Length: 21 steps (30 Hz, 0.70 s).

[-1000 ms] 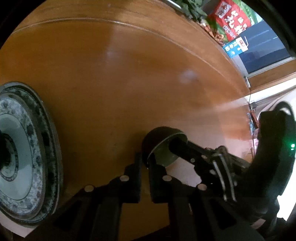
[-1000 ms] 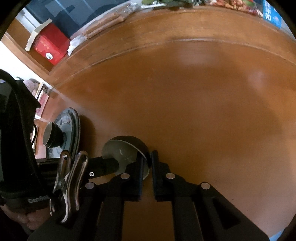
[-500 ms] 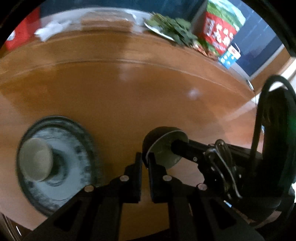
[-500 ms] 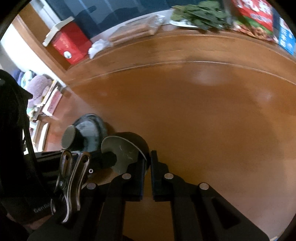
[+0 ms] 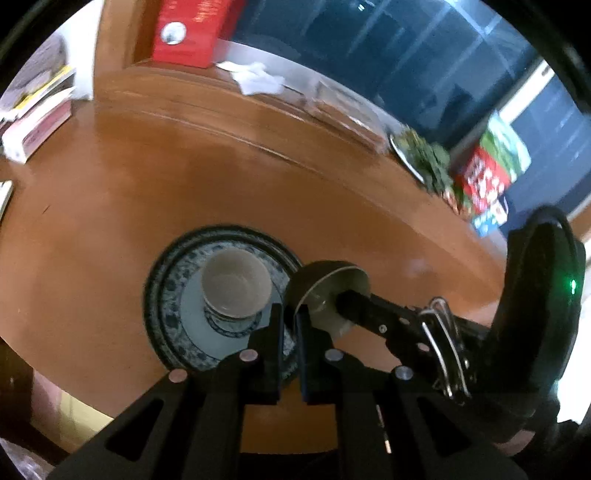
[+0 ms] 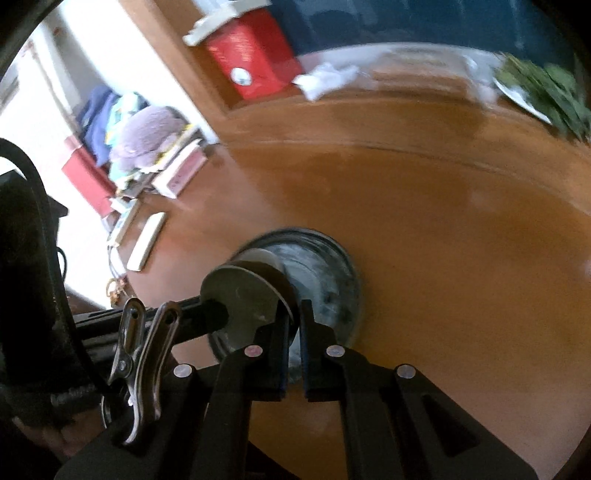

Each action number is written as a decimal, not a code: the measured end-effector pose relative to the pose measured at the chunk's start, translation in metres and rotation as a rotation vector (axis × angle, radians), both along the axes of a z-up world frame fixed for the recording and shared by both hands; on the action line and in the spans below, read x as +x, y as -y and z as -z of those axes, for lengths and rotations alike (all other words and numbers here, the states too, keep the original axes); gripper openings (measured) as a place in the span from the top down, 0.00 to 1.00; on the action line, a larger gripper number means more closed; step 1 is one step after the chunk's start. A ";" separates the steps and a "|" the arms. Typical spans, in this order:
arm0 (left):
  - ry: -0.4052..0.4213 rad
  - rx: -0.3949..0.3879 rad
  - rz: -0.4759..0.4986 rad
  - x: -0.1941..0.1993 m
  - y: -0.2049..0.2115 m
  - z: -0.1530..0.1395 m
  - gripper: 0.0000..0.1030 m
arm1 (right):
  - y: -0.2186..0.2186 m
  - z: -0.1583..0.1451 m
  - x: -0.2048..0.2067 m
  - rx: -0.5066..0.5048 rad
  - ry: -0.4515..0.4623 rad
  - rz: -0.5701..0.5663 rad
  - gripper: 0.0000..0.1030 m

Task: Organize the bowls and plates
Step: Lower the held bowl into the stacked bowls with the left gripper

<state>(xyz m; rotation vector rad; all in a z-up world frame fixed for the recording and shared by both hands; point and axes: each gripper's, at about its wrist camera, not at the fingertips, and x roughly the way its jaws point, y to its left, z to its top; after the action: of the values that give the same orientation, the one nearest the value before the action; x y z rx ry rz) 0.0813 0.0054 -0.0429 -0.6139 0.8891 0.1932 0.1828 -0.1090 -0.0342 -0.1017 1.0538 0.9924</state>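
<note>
A dark bowl [image 5: 328, 295] with a pale inside is held tilted in the air by both grippers on its rim. My left gripper [image 5: 290, 332] is shut on the near rim. My right gripper [image 6: 294, 328] is shut on the opposite rim of the same bowl [image 6: 243, 299]. Below it a blue-patterned plate [image 5: 173, 295] lies on the round wooden table [image 5: 110, 177] with a small pale bowl [image 5: 234, 286] standing in its middle. The held bowl hangs over the plate's right edge. In the right wrist view the plate [image 6: 332, 269] is partly hidden behind the held bowl.
At the table's far edge stand a red box [image 5: 188, 33], crumpled white paper [image 5: 258, 79], a plate of greens [image 5: 424, 155] and a red-green packet [image 5: 487, 177]. Books [image 5: 37, 122] lie at the left edge. A remote-like bar [image 6: 146, 242] lies left.
Both grippers have carried the dark bowl left toward the patterned plate; it now hangs at the plate's edge. The views have tilted up, showing more of the far edge.
</note>
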 end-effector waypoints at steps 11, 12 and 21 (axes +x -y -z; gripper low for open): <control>-0.091 0.008 -0.042 0.011 -0.028 0.019 0.94 | -0.046 0.013 0.004 -0.106 0.035 -0.038 0.94; -0.098 0.007 -0.041 0.012 -0.030 0.021 0.94 | -0.049 0.015 0.005 -0.115 0.037 -0.037 0.94; -0.162 0.001 -0.019 0.022 -0.041 0.035 0.94 | -0.063 0.028 0.013 -0.174 0.017 -0.027 0.94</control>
<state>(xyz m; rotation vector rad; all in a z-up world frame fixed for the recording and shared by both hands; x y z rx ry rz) 0.1036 0.0466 -0.0778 -0.6115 1.0395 0.2633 0.1954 -0.0456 -0.0624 -0.2669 1.1247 0.9211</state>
